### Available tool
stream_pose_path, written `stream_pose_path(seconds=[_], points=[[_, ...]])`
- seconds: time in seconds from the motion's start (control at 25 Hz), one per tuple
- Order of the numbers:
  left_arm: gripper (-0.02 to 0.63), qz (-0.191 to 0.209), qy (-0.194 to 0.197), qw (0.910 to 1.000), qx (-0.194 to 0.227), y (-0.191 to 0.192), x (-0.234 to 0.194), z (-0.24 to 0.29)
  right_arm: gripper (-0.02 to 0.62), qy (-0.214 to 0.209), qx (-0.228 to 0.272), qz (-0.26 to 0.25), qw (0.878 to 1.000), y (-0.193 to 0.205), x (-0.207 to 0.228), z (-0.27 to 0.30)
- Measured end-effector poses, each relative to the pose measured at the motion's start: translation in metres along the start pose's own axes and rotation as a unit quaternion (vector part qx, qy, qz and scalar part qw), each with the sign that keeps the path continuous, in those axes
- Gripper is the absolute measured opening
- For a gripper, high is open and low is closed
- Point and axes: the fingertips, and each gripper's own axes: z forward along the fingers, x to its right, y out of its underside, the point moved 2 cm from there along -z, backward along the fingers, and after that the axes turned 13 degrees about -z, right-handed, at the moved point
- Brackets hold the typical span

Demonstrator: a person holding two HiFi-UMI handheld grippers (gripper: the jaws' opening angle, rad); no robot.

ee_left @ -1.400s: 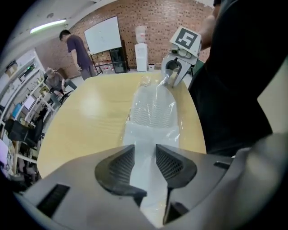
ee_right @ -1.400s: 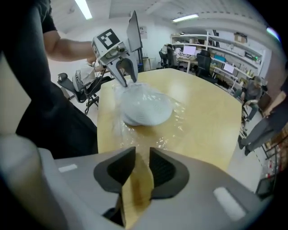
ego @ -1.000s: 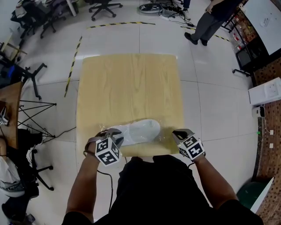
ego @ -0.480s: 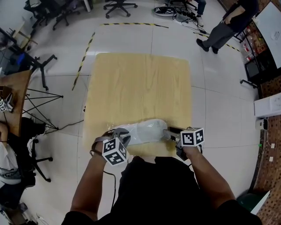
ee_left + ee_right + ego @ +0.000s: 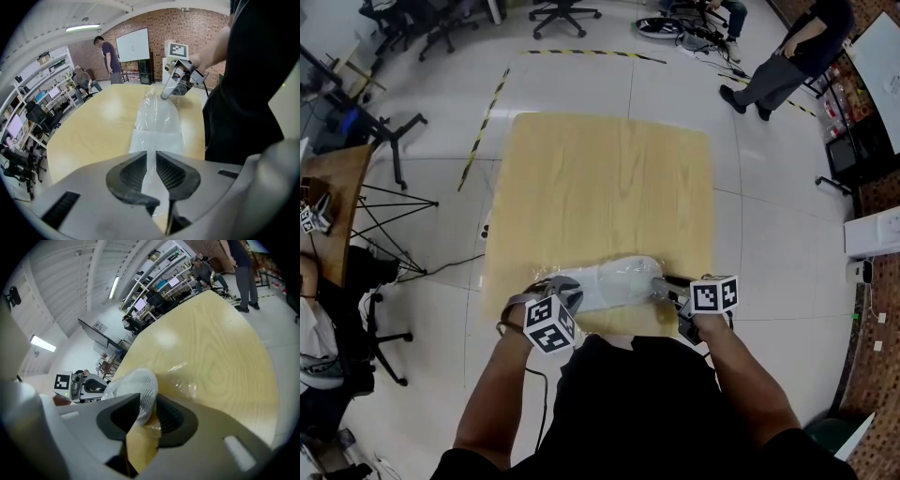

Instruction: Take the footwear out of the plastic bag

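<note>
The shoe (image 5: 614, 281), inside the bag (image 5: 157, 119), lies along the near edge of the tabletop (image 5: 609, 187), tool to tool — left tool (image 5: 151, 157) has just closed to pinch the film, right tool (image 5: 149, 404) the shoe's rounded end.

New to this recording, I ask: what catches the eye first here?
A white mesh shoe inside a clear plastic bag lies at the near edge of the light wooden table. The left hand-held gripper sits at one end and the right hand-held gripper at the other; both pairs of jaws have just been closing, left on bag film, right on the shoe's toe.
</note>
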Motion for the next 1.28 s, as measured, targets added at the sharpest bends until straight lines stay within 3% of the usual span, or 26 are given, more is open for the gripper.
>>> stream_pose_path(seconds=[0.68, 1.28], points=[[0.044, 0.027, 0.01, 0.9995, -0.01, 0.01, -0.001, -0.002, 0.107, 0.044, 0.025, 0.005, 0.999, 0.001, 0.024, -0.031], [0.028, 0.029, -0.029, 0.9979, -0.05, 0.046, -0.027, -0.019, 0.107, 0.059, 0.019, -0.006, 0.998, -0.004, 0.033, -0.042]])
